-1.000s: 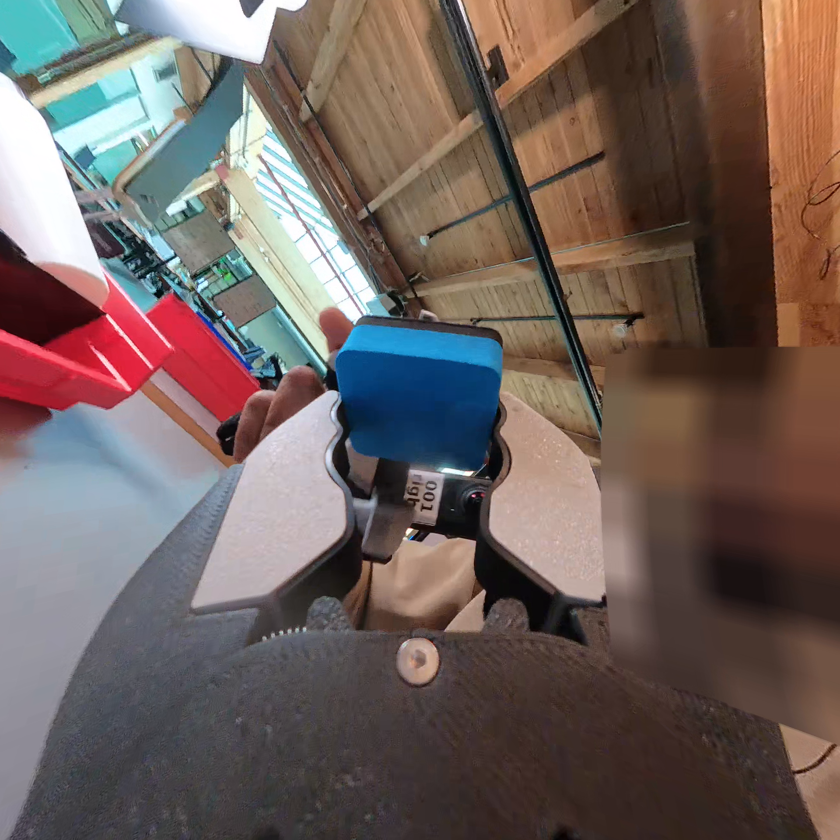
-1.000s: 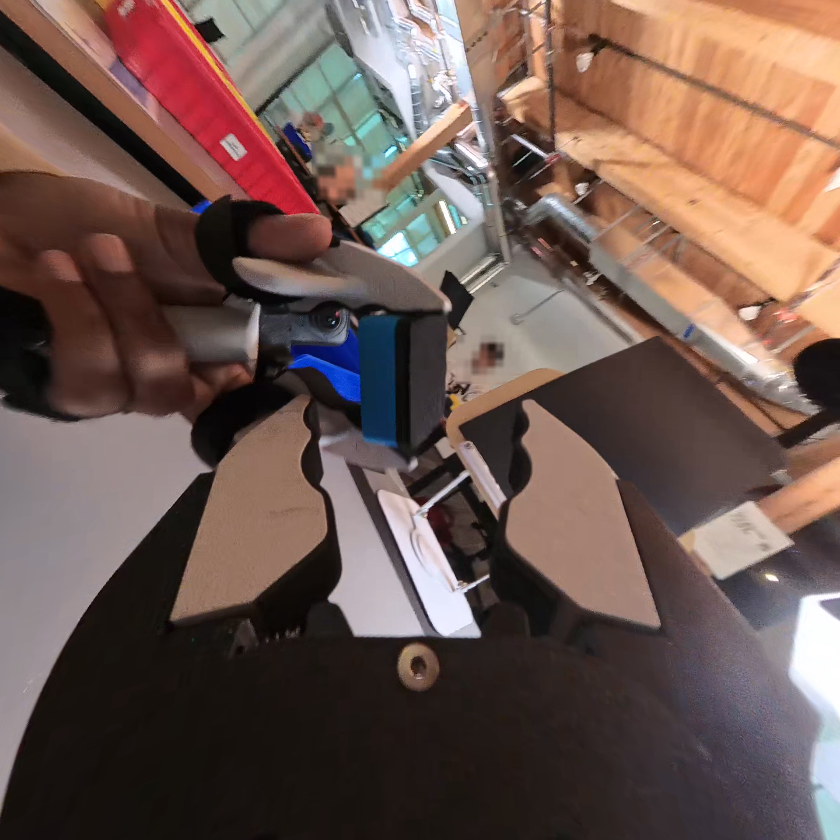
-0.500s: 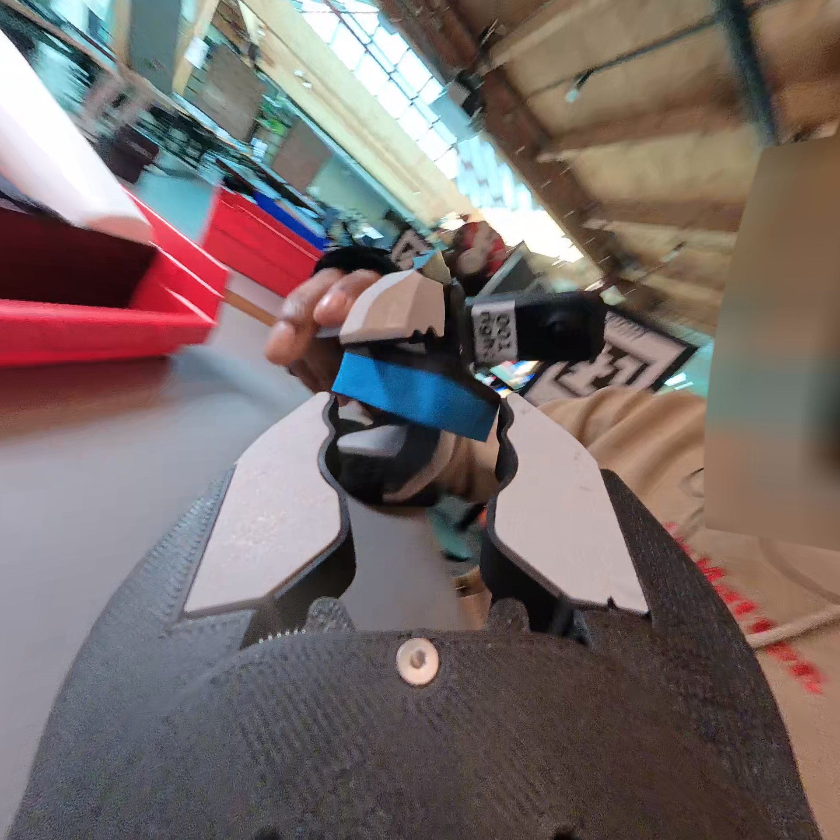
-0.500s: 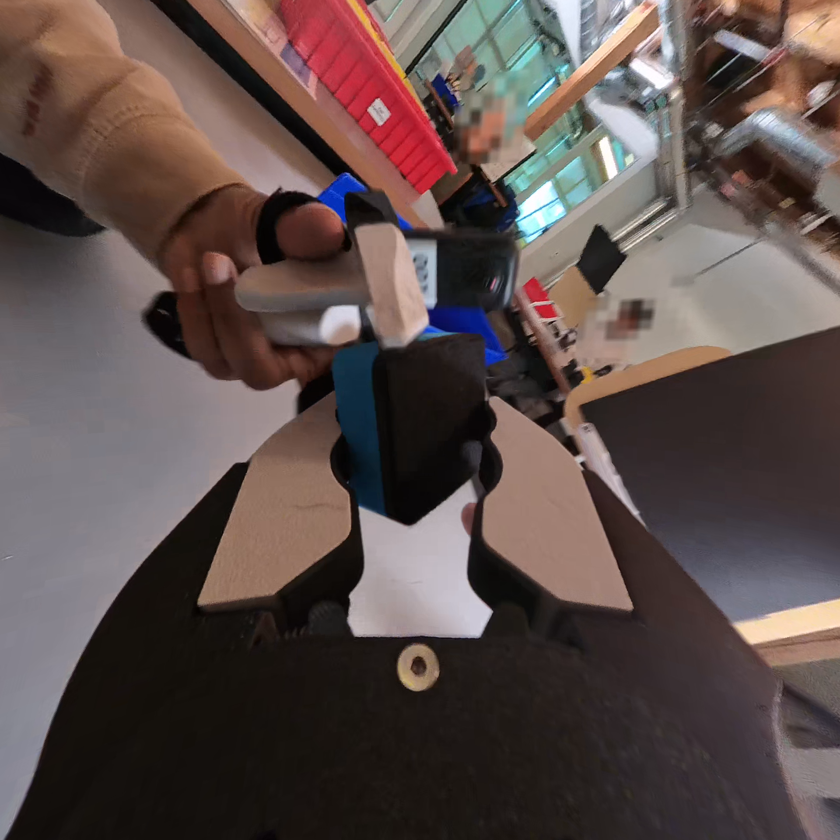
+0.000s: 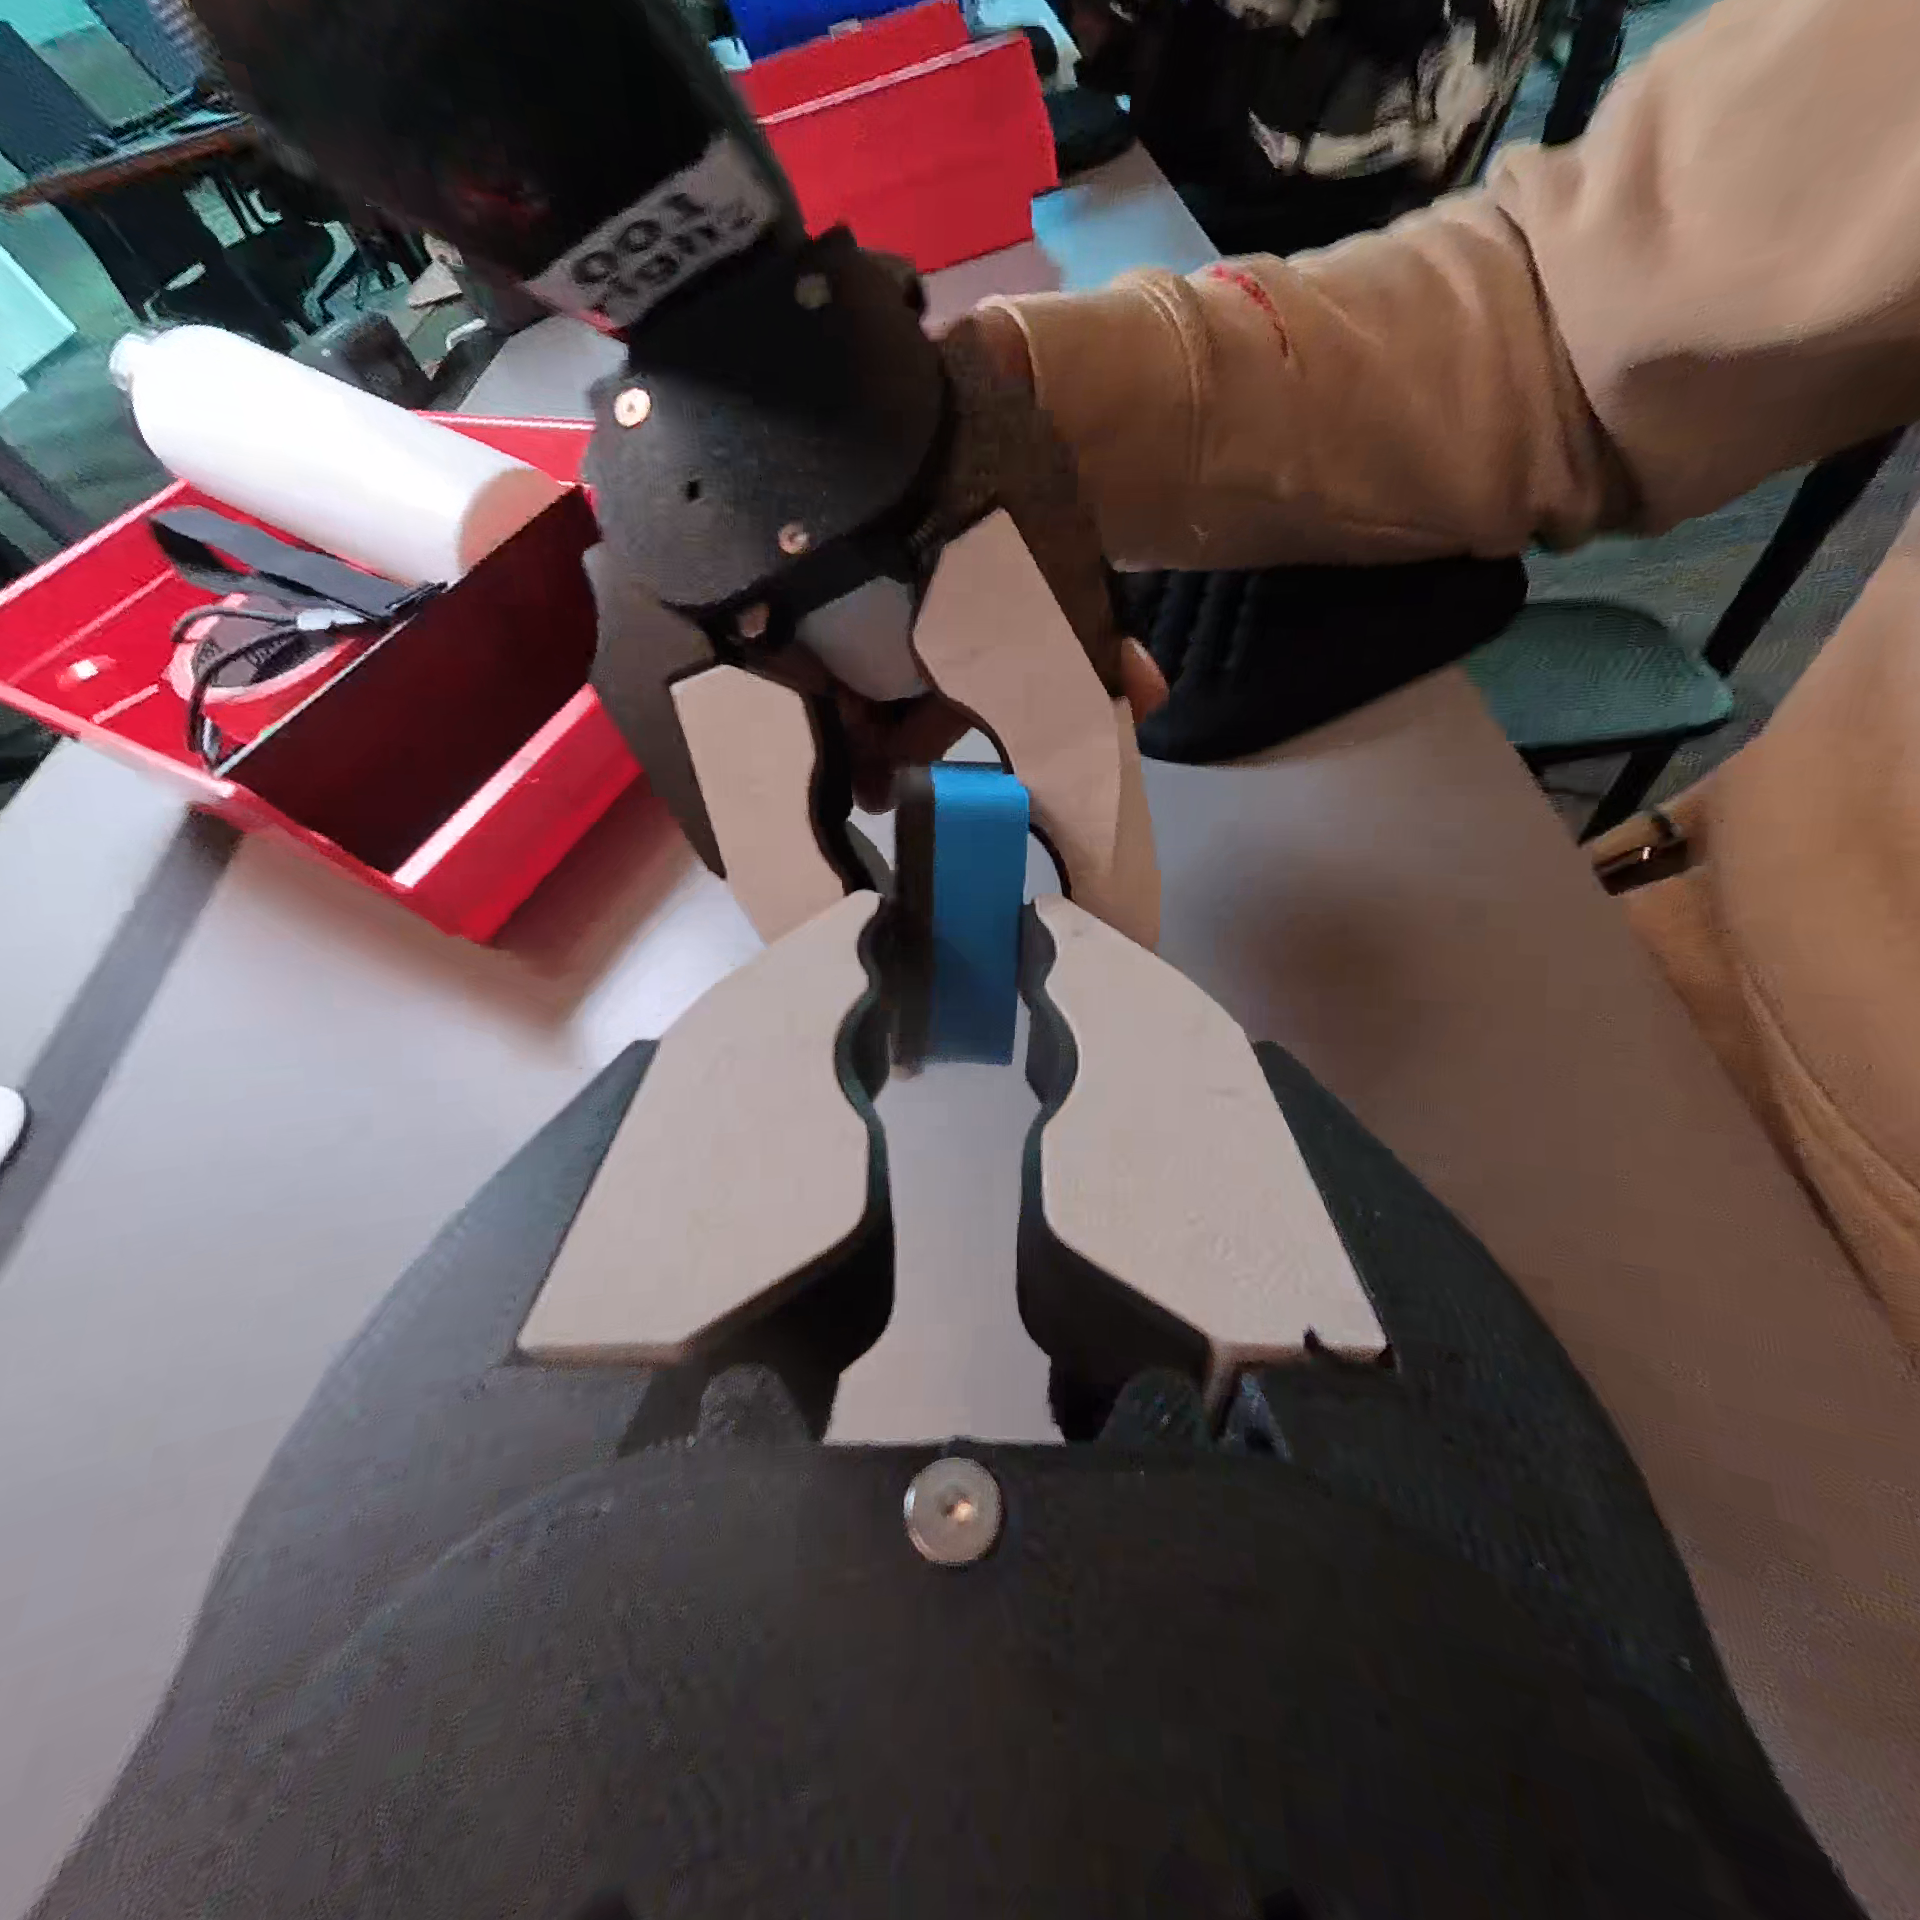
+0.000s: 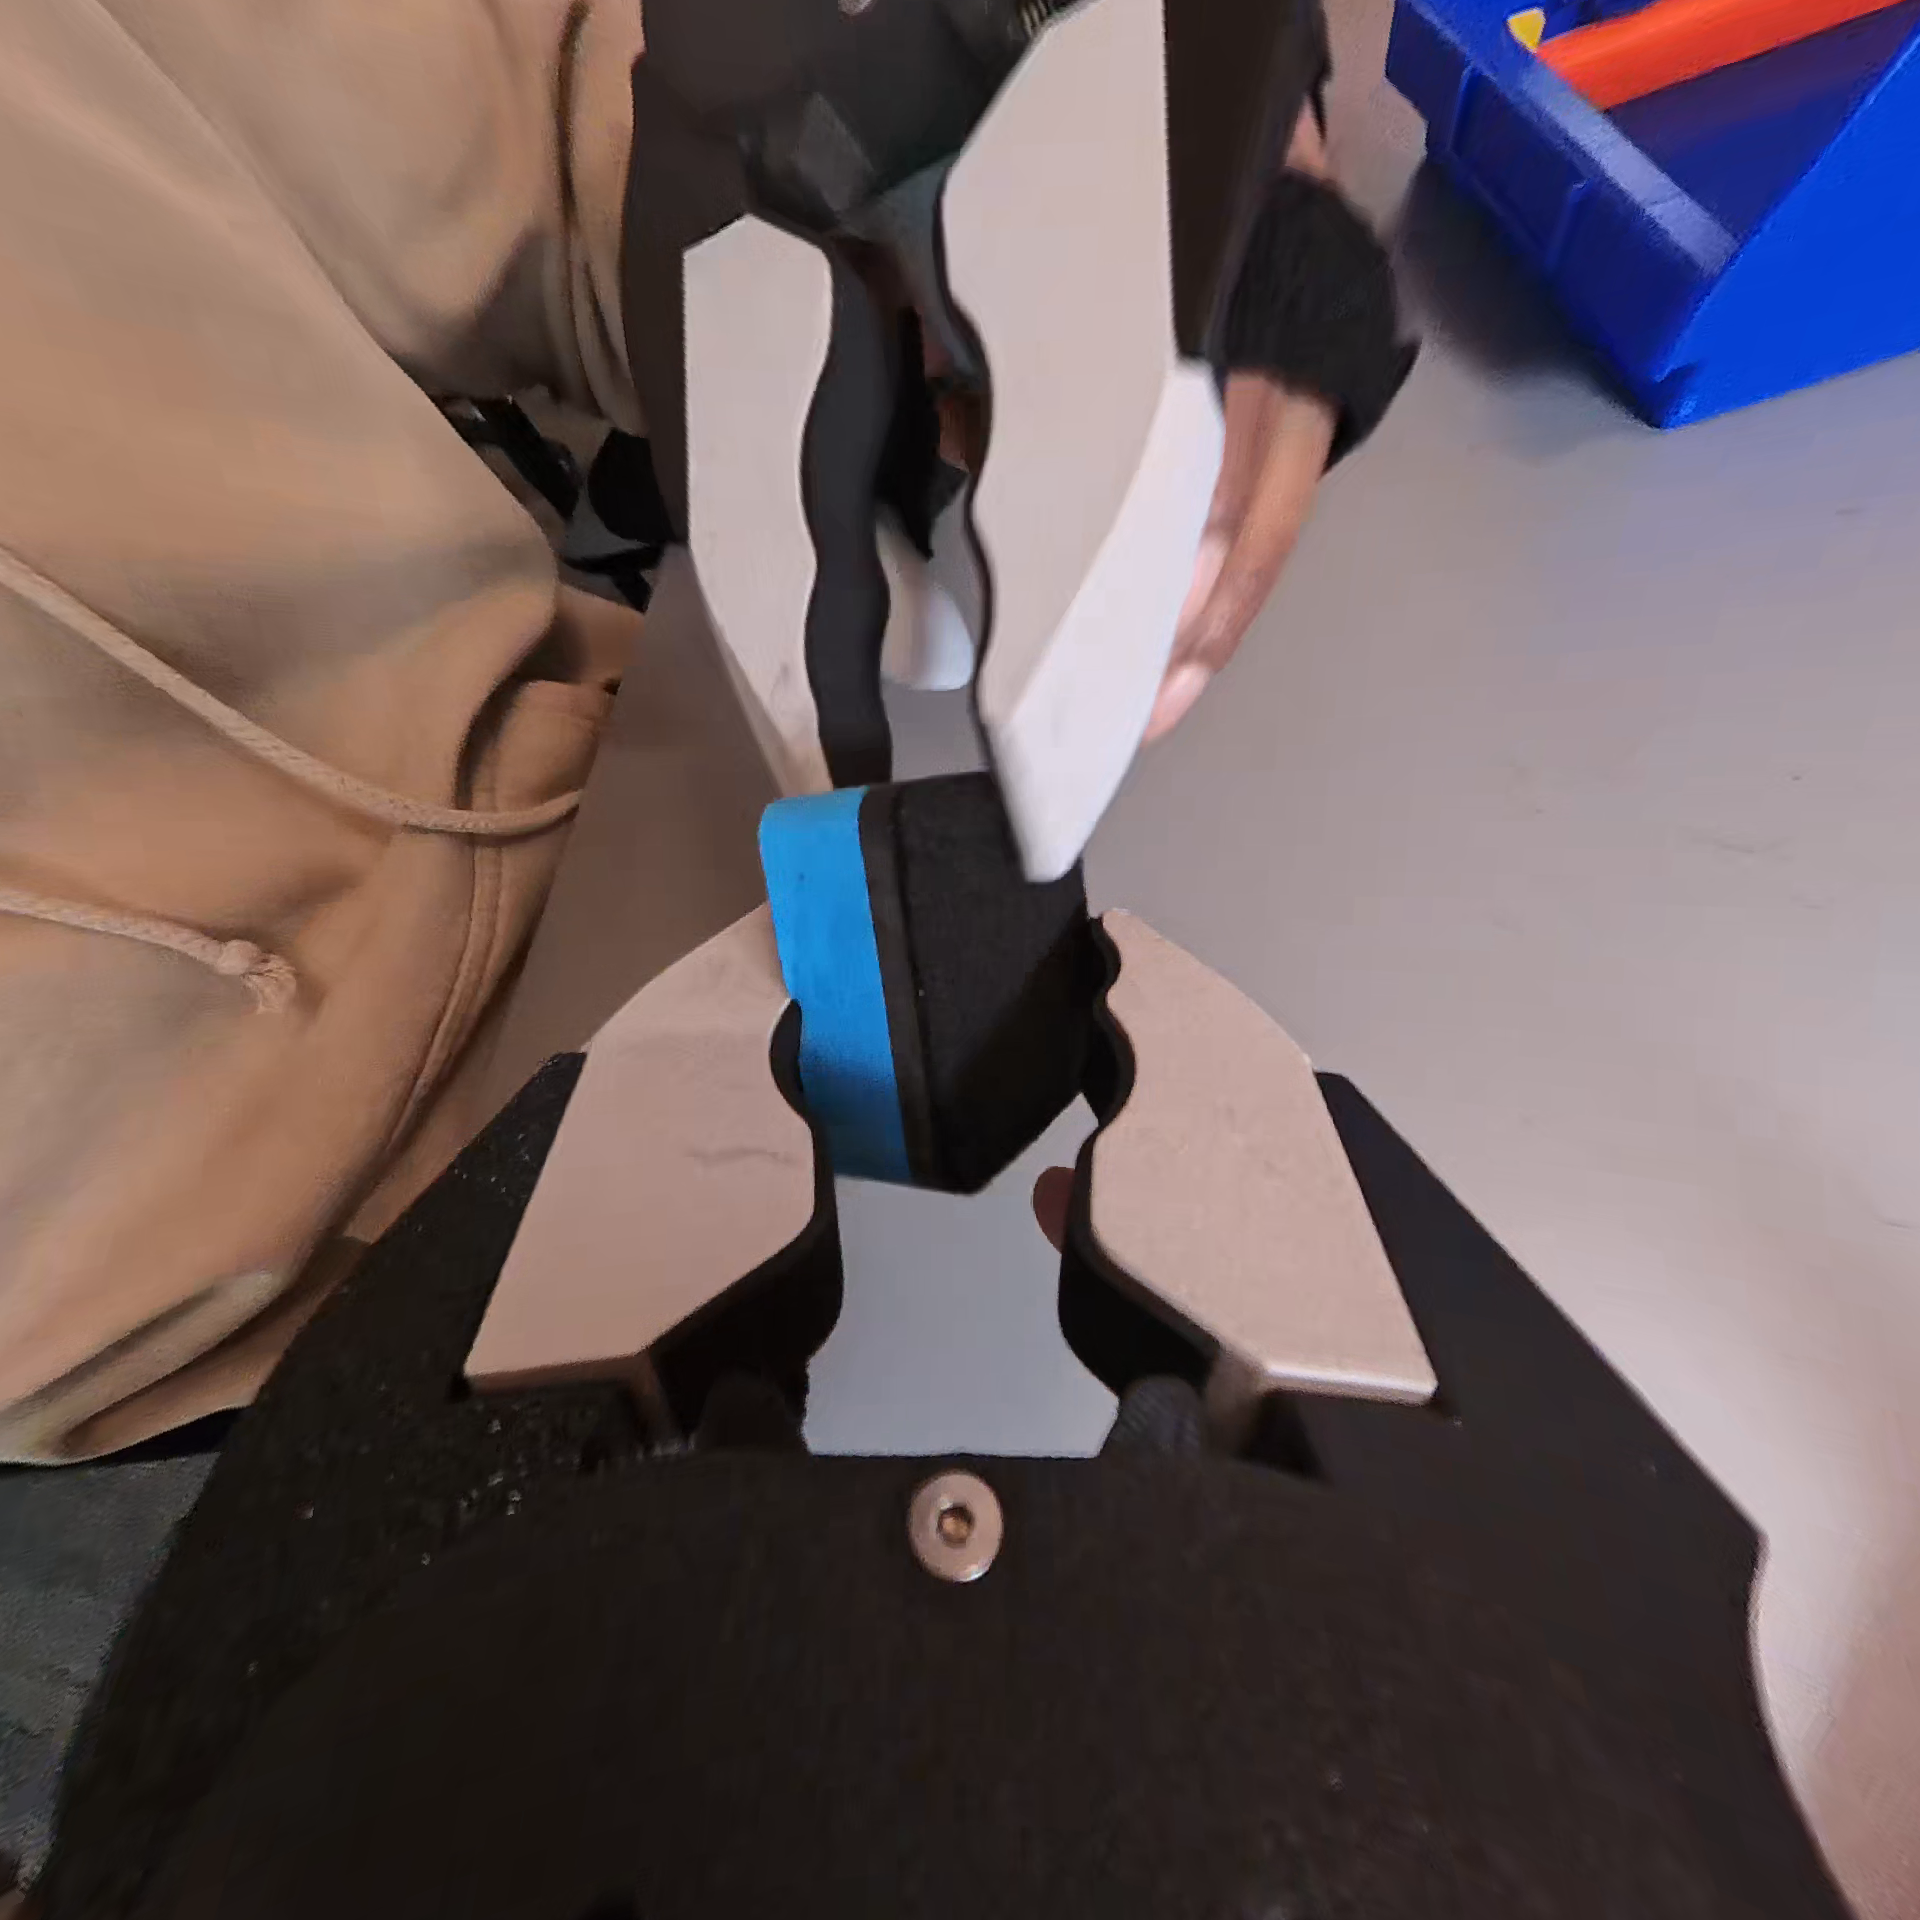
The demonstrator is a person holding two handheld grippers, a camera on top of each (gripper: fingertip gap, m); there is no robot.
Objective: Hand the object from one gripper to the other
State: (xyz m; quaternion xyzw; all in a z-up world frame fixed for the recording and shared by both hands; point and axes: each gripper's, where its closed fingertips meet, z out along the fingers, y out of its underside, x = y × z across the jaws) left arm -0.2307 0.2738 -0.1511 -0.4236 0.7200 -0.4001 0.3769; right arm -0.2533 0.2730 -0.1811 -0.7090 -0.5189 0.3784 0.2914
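1. Both my grippers have swung down from the ceiling toward the grey table [image 5: 312,1091].
2. My left gripper [image 5: 954,940] pinches the blue-and-black eraser [image 5: 971,925] edge-on.
3. My right gripper [image 6: 940,987] clamps the same eraser [image 6: 914,997], held above the table.

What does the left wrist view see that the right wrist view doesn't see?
Only the left wrist view shows a red bin with a white bottle resting on it. Only the right wrist view shows a blue bin and a hoodie drawstring. Both show the blue eraser over the grey table, with the left gripper and the right gripper each closing their fingers around it.
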